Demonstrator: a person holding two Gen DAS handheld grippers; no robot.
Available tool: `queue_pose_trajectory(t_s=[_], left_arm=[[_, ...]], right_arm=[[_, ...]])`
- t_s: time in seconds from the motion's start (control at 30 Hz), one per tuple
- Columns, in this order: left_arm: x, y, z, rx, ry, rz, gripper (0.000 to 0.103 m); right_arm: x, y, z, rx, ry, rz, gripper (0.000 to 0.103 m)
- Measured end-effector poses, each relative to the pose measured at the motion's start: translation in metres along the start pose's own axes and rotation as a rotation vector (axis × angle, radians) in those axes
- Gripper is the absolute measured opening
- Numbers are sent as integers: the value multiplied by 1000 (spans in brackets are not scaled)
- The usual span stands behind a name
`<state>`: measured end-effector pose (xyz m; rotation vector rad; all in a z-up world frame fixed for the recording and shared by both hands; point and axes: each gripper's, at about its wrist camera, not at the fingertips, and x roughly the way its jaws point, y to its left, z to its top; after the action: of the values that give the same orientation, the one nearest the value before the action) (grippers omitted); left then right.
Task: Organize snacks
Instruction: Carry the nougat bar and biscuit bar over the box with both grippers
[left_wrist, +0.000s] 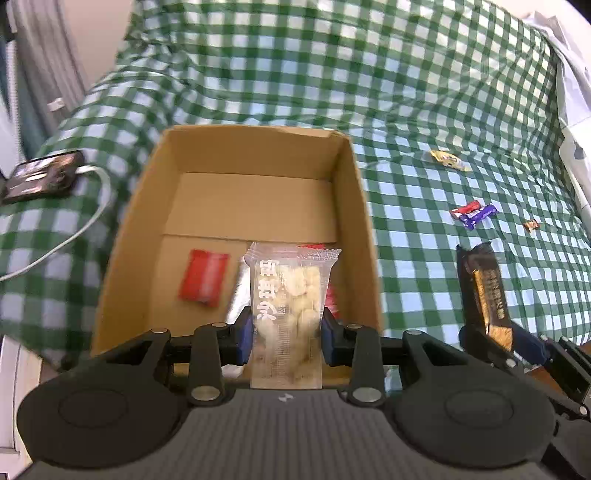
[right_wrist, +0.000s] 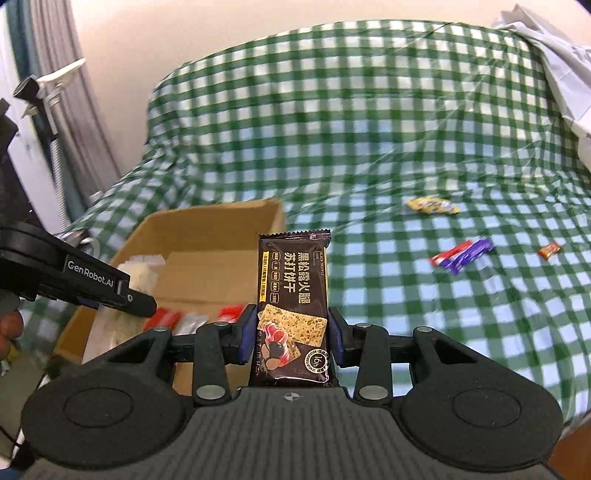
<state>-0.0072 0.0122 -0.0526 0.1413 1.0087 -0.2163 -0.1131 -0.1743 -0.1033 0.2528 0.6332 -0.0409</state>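
My left gripper (left_wrist: 287, 334) is shut on a clear packet of pale snack pieces (left_wrist: 291, 306), held upright over the near end of an open cardboard box (left_wrist: 255, 147). A red packet (left_wrist: 203, 277) and a silver one lie on the box floor. My right gripper (right_wrist: 290, 338) is shut on a dark cracker packet (right_wrist: 291, 306), held upright just right of the box (right_wrist: 207, 225); it also shows in the left wrist view (left_wrist: 487, 295). Loose on the green checked cloth (right_wrist: 369, 129) lie a yellow candy (right_wrist: 432, 205), a red and purple pair (right_wrist: 463, 255) and a small orange candy (right_wrist: 549, 250).
A phone (left_wrist: 42, 175) with a white cable lies on the cloth left of the box. Curtains and a wall stand at far left. A white sheet (right_wrist: 554, 62) is bunched at the far right. The left gripper's body (right_wrist: 74, 273) reaches over the box.
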Motion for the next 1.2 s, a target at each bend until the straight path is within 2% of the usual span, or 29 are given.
queue_pose_trajectory(t_s=[0.2,0.53,0.87,1.2], left_arm=[[-35,36,-32,-45,-34,0,40],[-62,61,-61,-71,-88,-10,40],[-49,80,-52,-93,-77,-19,40],[-38,86,-43,-107,-62,-30,40]], right_arm=[[-21,45,-19,-56,34,40,41],[-49,76,-25,-135,5,36,41],[-38,92,-25,-204,45,25,41],[-25,92,-18,-211,62,7,41]])
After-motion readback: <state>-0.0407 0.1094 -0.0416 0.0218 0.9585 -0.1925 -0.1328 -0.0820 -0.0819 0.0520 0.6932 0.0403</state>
